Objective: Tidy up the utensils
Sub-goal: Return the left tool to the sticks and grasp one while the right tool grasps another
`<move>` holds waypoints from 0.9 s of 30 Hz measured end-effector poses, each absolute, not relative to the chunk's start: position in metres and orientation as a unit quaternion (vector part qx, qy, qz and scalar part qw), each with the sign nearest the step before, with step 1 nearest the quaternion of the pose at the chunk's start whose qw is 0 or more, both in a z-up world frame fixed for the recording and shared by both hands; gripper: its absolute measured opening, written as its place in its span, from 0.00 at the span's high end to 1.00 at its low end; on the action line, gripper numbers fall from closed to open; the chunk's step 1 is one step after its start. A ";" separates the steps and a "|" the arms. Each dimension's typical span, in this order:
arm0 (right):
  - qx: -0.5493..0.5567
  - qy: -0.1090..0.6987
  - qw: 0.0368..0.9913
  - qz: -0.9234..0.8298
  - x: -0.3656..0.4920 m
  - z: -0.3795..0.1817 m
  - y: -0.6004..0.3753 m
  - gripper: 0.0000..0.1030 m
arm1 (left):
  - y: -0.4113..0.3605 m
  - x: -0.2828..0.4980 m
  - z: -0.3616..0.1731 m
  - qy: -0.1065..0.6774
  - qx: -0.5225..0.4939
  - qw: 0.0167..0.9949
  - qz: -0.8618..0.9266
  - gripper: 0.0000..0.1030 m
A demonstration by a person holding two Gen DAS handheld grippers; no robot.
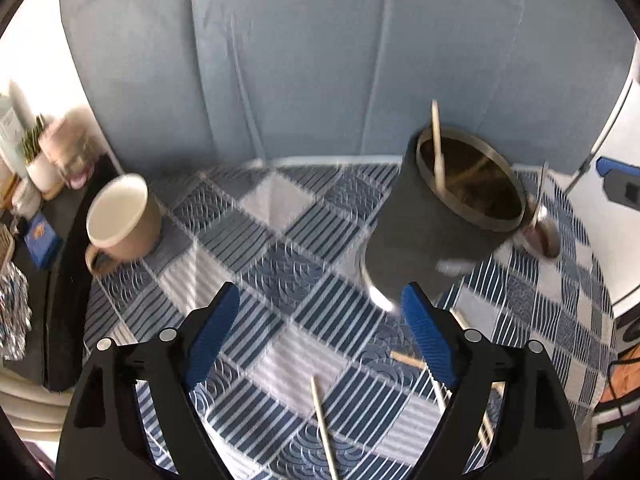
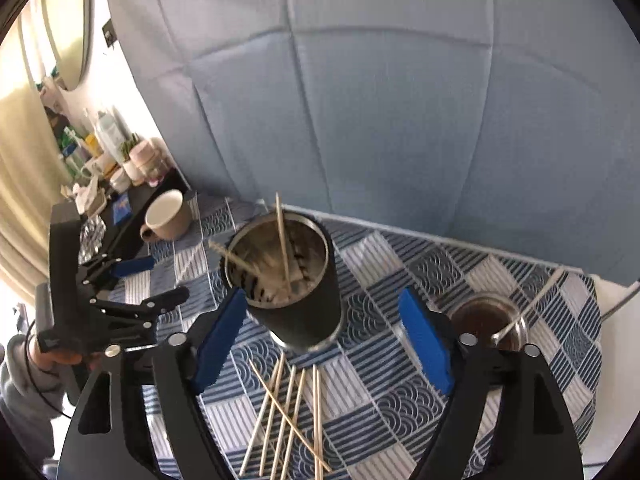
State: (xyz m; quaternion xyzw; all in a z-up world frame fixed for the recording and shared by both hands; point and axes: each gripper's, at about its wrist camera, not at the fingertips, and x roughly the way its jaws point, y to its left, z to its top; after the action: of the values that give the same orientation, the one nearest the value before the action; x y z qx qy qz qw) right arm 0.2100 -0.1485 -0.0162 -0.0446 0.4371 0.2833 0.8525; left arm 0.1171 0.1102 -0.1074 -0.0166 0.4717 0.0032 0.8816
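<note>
Both wrist cameras look steeply down, close, sharing the black tumbler (image 1: 440, 216).

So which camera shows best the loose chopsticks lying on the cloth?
The right wrist view: the chopsticks lie in one crossed pile, in front of the black tumbler. The left wrist view shows only a few pieces, partly hidden behind its gripper.

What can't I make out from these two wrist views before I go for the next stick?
- Loose sticks, right wrist view: lower ends cut off by the bottom edge, so the count is unsure.
- Same sticks, left wrist view: mostly hidden behind the left claw.
- Black cup, left wrist view: blurred; contents unclear.
- Small cup with spoon, right wrist view: partly hidden by the right claw.
</note>
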 end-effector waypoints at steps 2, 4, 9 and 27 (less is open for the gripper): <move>-0.051 0.447 0.846 0.284 0.204 -0.029 -0.150 0.24 | 0.111 0.112 -0.121 0.489 -0.013 0.872 0.005 0.19; -0.057 0.459 0.839 0.287 0.199 -0.041 -0.150 0.24 | 0.111 0.106 -0.135 0.504 -0.008 0.864 0.009 0.19; -0.108 0.488 0.818 0.285 0.182 -0.083 -0.144 0.24 | 0.111 0.095 -0.162 0.533 -0.006 0.846 0.018 0.19; -0.207 0.580 0.721 0.317 0.137 -0.191 -0.102 0.24 | 0.119 0.066 -0.233 0.612 0.000 0.789 0.050 0.19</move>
State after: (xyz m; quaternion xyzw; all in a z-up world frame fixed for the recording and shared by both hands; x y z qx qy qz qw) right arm 0.1369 -0.1019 -0.1907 -0.2067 0.5799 0.3173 0.7213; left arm 0.0656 0.1186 -0.2327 0.0002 0.6117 0.0498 0.7895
